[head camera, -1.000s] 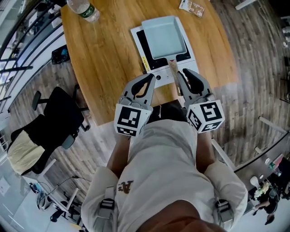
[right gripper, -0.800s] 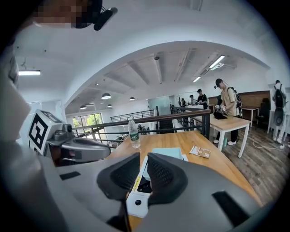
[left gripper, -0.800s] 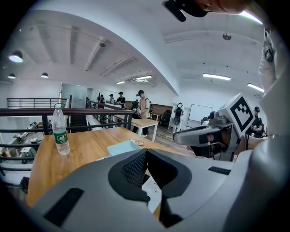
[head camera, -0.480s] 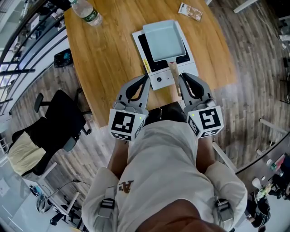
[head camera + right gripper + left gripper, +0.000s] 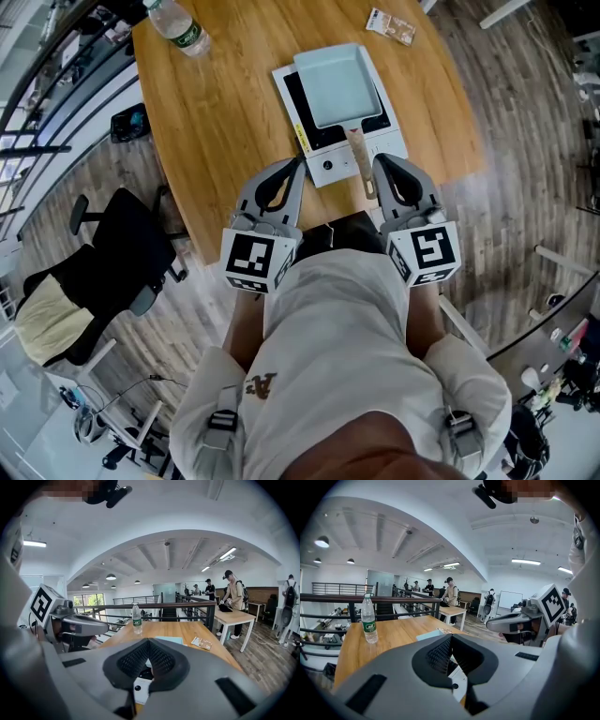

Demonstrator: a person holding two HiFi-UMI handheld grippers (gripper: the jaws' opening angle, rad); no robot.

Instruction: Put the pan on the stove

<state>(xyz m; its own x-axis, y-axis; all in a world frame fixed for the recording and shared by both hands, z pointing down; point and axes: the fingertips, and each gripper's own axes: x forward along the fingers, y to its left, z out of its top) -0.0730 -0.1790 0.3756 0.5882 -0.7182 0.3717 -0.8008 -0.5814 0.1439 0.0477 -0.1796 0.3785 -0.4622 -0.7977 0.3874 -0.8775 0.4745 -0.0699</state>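
A pale blue square pan (image 5: 337, 86) sits on the white-framed black induction stove (image 5: 323, 169), and its wooden handle (image 5: 360, 159) points toward me. My right gripper (image 5: 379, 161) hovers just right of the handle's end. Its jaws have just been closing and are now shut with nothing between them. My left gripper (image 5: 298, 165) is level with the stove's front left corner, also shut and empty. In the right gripper view the pan (image 5: 169, 640) shows just past the shut jaws (image 5: 148, 641). In the left gripper view its edge (image 5: 429, 634) shows beyond the tips (image 5: 451, 637).
The round wooden table (image 5: 225, 112) carries a water bottle (image 5: 178, 26) at the far left and a small packet (image 5: 390, 26) beyond the stove. A black office chair (image 5: 122, 244) stands left of the table. People stand at other tables further back.
Both grippers have drawn back a little toward my body and risen. The right gripper's jaws, slightly apart beside the pan handle a second ago, have come together.
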